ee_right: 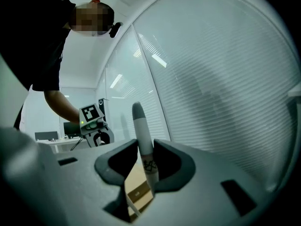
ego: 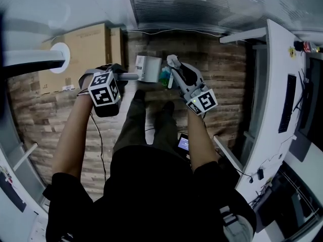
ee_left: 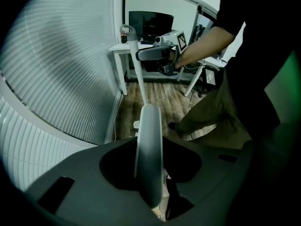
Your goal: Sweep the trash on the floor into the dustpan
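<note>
My left gripper (ego: 120, 77) is clamped on the dustpan (ego: 148, 68) by its grey handle, which runs up between the jaws. The pan is low over the wood floor (ego: 227, 84), though I can't tell whether it touches. The right gripper (ego: 180, 74), just right of the dustpan, has its jaws closed narrow on the broom (ee_right: 142, 140), whose shaft stands up between them. The trash (ego: 164, 76) is a small green-blue clump at the dustpan's right edge, between it and the right gripper. A cardboard box (ego: 86, 49) stands left of the dustpan.
</note>
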The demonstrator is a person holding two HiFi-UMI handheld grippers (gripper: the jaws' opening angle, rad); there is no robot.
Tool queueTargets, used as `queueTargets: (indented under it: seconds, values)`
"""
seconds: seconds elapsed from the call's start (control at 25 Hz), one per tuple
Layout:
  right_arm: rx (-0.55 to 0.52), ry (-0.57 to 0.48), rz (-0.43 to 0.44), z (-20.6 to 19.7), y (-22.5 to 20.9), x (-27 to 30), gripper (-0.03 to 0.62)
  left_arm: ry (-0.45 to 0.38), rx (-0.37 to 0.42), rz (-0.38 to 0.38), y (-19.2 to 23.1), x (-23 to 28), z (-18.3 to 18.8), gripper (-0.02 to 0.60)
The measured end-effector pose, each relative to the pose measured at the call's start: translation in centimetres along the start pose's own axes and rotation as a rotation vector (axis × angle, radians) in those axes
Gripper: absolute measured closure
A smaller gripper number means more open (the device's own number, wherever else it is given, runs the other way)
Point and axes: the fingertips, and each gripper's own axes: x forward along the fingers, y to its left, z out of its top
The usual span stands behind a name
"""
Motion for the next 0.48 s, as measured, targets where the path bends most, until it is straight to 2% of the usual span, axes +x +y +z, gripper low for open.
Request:
queueTargets:
  seconds: [0.28, 0.4, 0.48]
  values:
    - [0.219, -0.216, 0.033, 2.8, 2.2, 1.6, 0.474, -0.012, -0.009, -0.001, -0.3, 0.1, -0.6, 0.483]
    - [0.233, -0.249, 0.048, 4.2, 2.0, 1.1, 0.474, -0.011, -0.009, -0.003, -0.5, 0.3, -0.6, 0.489]
    - [0.199, -0.243, 0.052, 5.3, 1.8, 0.5, 0.476, -0.009, -0.006, -0.005, -0.5, 0.6, -0.6, 0.494]
